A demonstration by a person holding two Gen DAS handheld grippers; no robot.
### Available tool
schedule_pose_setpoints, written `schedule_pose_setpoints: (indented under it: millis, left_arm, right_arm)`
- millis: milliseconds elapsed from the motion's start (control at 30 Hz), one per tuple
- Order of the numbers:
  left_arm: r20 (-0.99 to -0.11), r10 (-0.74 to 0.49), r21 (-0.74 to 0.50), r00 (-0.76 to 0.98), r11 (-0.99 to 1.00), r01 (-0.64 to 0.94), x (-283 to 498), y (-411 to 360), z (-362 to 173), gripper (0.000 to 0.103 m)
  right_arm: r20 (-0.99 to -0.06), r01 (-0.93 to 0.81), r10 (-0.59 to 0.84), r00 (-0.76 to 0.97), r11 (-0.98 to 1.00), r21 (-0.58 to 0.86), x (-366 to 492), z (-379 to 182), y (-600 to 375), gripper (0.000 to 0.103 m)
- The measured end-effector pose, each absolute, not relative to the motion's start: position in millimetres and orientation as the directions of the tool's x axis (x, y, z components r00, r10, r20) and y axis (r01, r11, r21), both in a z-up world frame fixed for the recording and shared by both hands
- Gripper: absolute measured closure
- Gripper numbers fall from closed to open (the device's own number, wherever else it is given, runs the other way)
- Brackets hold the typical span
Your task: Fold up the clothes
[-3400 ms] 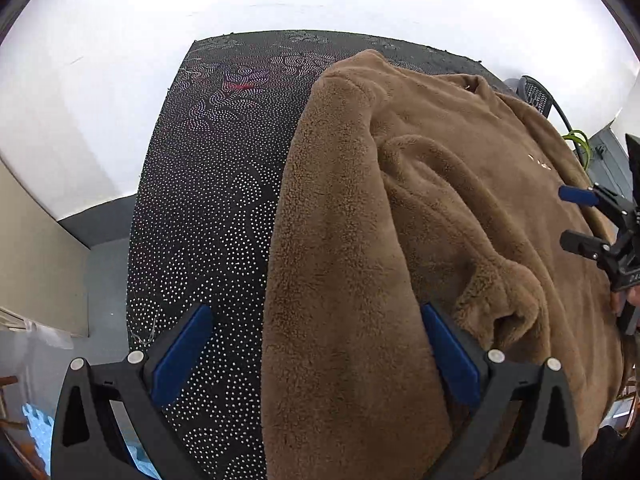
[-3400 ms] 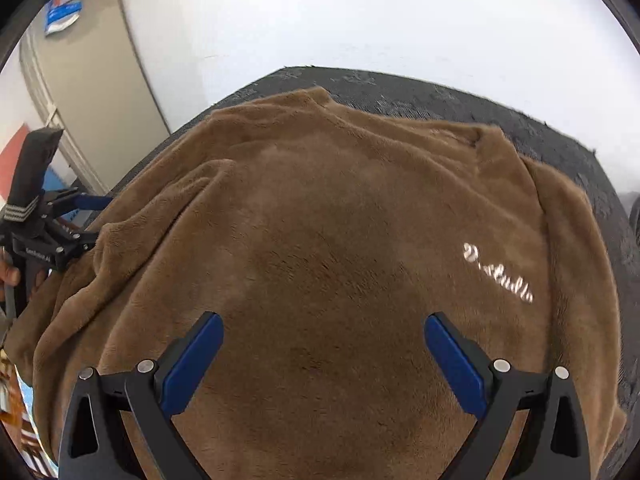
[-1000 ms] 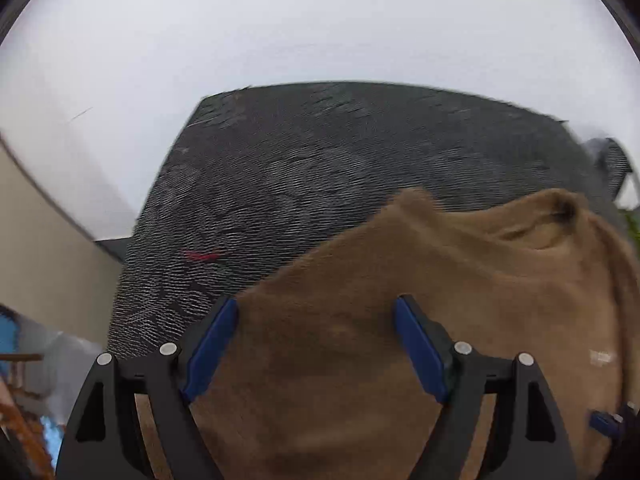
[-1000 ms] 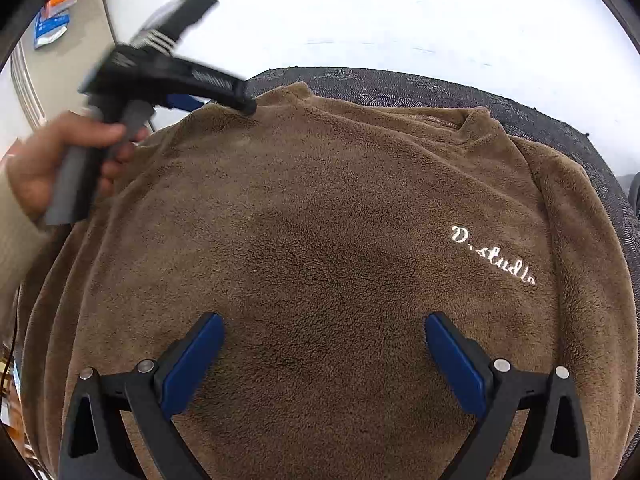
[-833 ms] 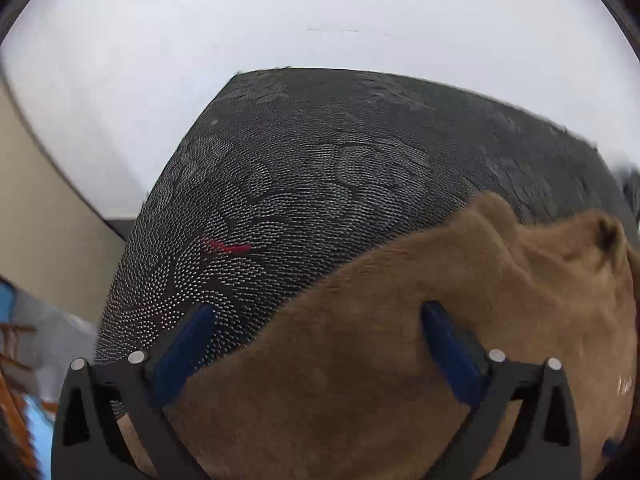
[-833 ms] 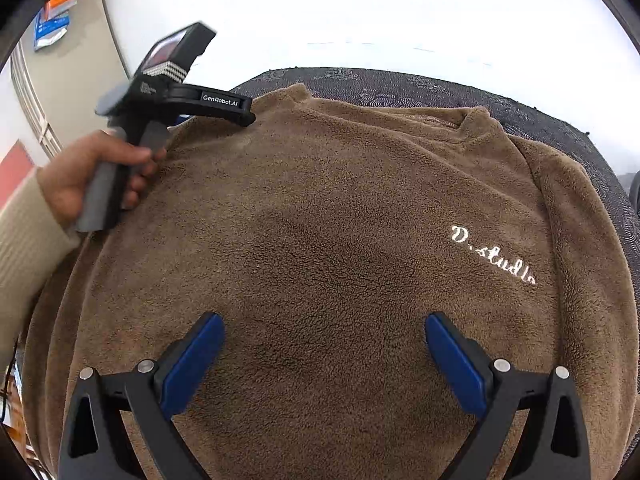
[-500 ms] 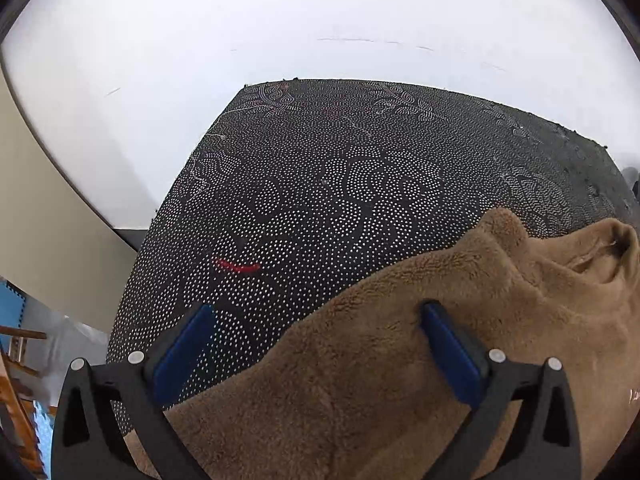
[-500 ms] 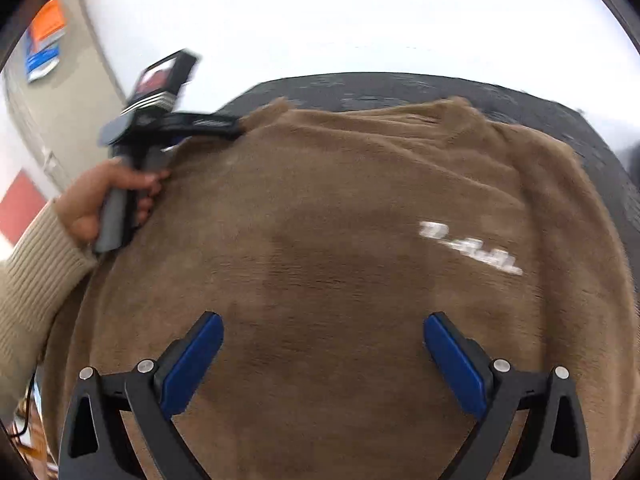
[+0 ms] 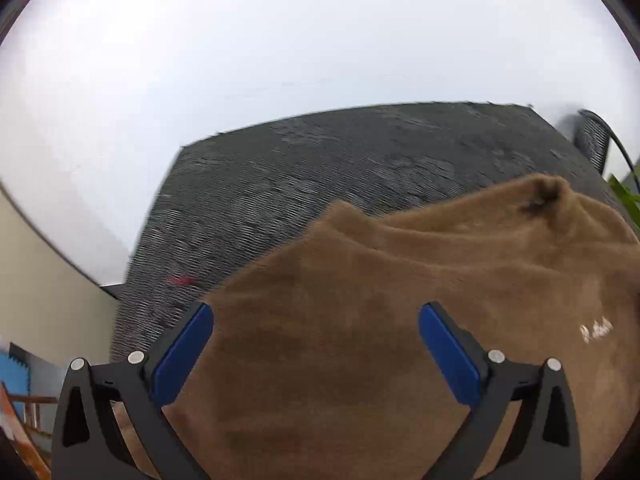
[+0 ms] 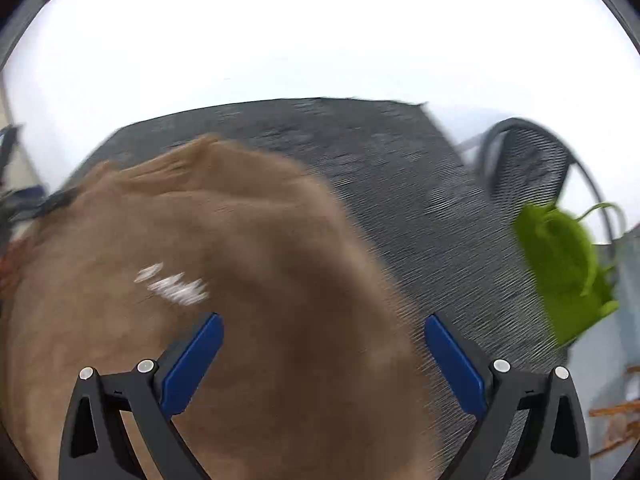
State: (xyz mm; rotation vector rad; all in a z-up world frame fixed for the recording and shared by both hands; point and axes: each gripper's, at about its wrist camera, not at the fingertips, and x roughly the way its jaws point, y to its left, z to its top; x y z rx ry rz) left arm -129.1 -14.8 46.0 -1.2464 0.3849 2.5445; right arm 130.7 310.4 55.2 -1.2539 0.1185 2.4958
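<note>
Tools first: we are holding our left tool point(image 9: 316, 344) with its jaws spread wide, nothing pinched between the blue pads point(image 9: 182, 354), and the jaws have just been opening. We are keeping our right tool point(image 10: 322, 354) released too, its pads well apart and gripping nothing. Both are hanging over the brown fleece sweater point(image 9: 400, 300), which is lying spread on the dark dotted cloth point(image 9: 320, 176) covering the worktop. White script lettering point(image 9: 596, 330) is showing on the sweater's chest, and its collar point(image 9: 544, 196) is pointing toward the far edge. In the right wrist view, heavily blurred, we are seeing the sweater's edge between the pads, a black mesh chair point(image 10: 528, 160) beyond the worktop, and something bright green point(image 10: 560, 268) beside it against the white wall point(image 10: 320, 32)
</note>
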Motion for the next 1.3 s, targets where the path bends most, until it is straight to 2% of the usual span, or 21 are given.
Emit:
schedule_pose_setpoints:
  millis: [33,100,267,533,600,700,867,1000,1300]
  left_arm:
    - [-0.804,0.126,0.121,-0.581,-0.922,-0.368,-129,-12,43,0.0]
    - [-0.817,0.098,0.145,-0.569,-0.919,-0.366,-130,-8,32,0.0]
    - [-0.835,0.076,0.149,-0.544,-0.922,-0.357,-124,-5,19,0.0]
    - [-0.829,0.1,0.121,-0.551,-0.929,-0.351,-130,-4,19,0.0]
    - [-0.827,0.093,0.123,-0.554,-0.932,-0.341,-132,-4,18,0.0]
    - [-0.828,0.09,0.116,-0.553,-0.938,-0.326,-135,-7,17,0.0]
    - [-0.827,0.097,0.105,-0.555,-0.941,-0.321,-142,-9,17,0.0]
    - [-0.824,0.087,0.12,-0.56,-0.939,-0.323,-162,-13,10,0.0]
    - [-0.83,0.115,0.079,-0.546,-0.944,-0.32,-176,-13,3,0.0]
  right_arm:
    - [-0.791,-0.376,0.313,-0.526,-0.92,-0.114,125,54,328,0.001]
    - [-0.811,-0.408,0.321,-0.489,-0.906,-0.112,120,47,355,0.001]
    - [-0.849,-0.388,0.247,-0.467,-0.92,-0.054,108,38,378,0.001]
    - [-0.741,-0.27,0.057,-0.669,-0.947,0.172,66,101,354,0.001]
    - [-0.737,-0.244,0.058,-0.673,-0.958,0.148,45,103,340,0.001]
    - [-0.781,-0.205,0.112,-0.615,-0.979,0.021,1,88,312,0.001]
    - [-0.814,-0.186,0.311,-0.49,-0.95,-0.251,-57,41,278,0.001]
    - [-0.822,-0.212,0.342,-0.456,-0.938,-0.272,-81,16,278,0.001]
    - [-0.808,-0.294,0.298,-0.508,-0.942,-0.163,-106,9,292,0.001]
